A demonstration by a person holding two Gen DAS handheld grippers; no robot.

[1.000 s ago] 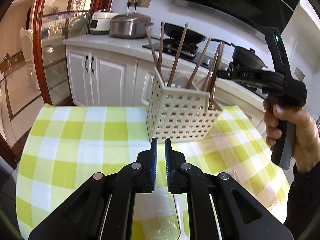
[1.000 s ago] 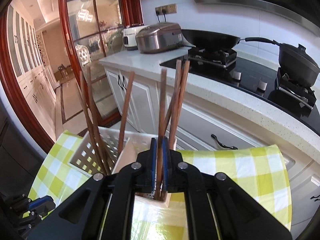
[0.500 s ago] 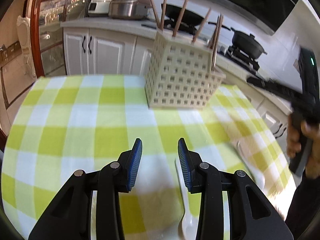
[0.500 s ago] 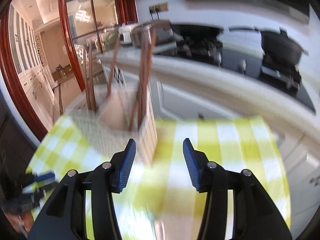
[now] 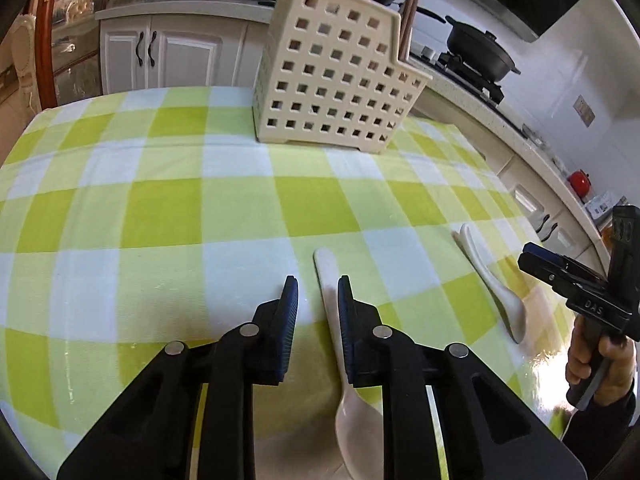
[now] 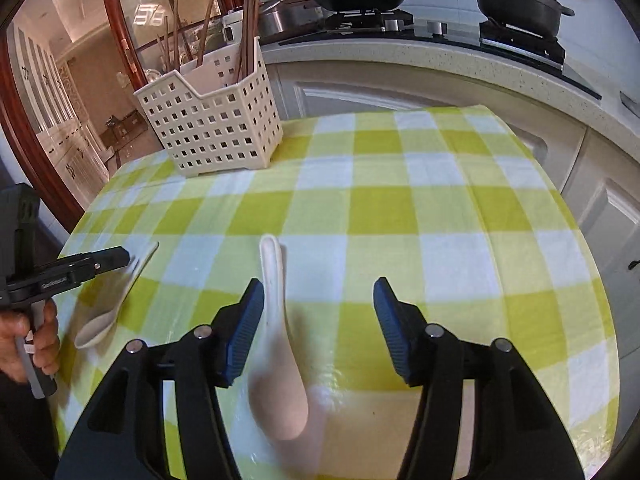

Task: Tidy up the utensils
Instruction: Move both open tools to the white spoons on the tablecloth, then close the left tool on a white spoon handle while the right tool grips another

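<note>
On the green-and-white checked tablecloth (image 5: 168, 216) lie two white ceramic spoons, each under one gripper. The left gripper (image 5: 318, 304) hangs low over the nearer spoon (image 5: 340, 344), its jaws narrowing around the handle; the right blue pad (image 5: 345, 320) sits against the handle's edge while the left pad stands a little clear, so the spoon is between the jaws but not yet clamped. This spoon's long axis runs away from the camera, handle tip toward the far side of the table, bowl toward the near edge, beneath the gripper body.

The right gripper (image 6: 318, 328) is wider, its jaws opening. The second spoon (image 6: 276, 336) lies between them, hard by the left pad (image 6: 244, 332) and well apart from the other; nothing presses on it. Its handle also points away toward the far side, bowl nearest the camera, leaning slightly left toward the tip.

Both grippers tilt steeply down at the table. In the left view the right hand (image 5: 596, 364) wraps the black grip from below; in the right view the left hand (image 6: 28, 344) does likewise at the frame's left edge.

Farther back stands a cream perforated utensil holder (image 5: 336, 76) with wooden chopsticks (image 6: 248, 24) upright in it. Behind are white cabinets (image 5: 160, 52) and a stove with a black pan (image 6: 516, 0).
</note>
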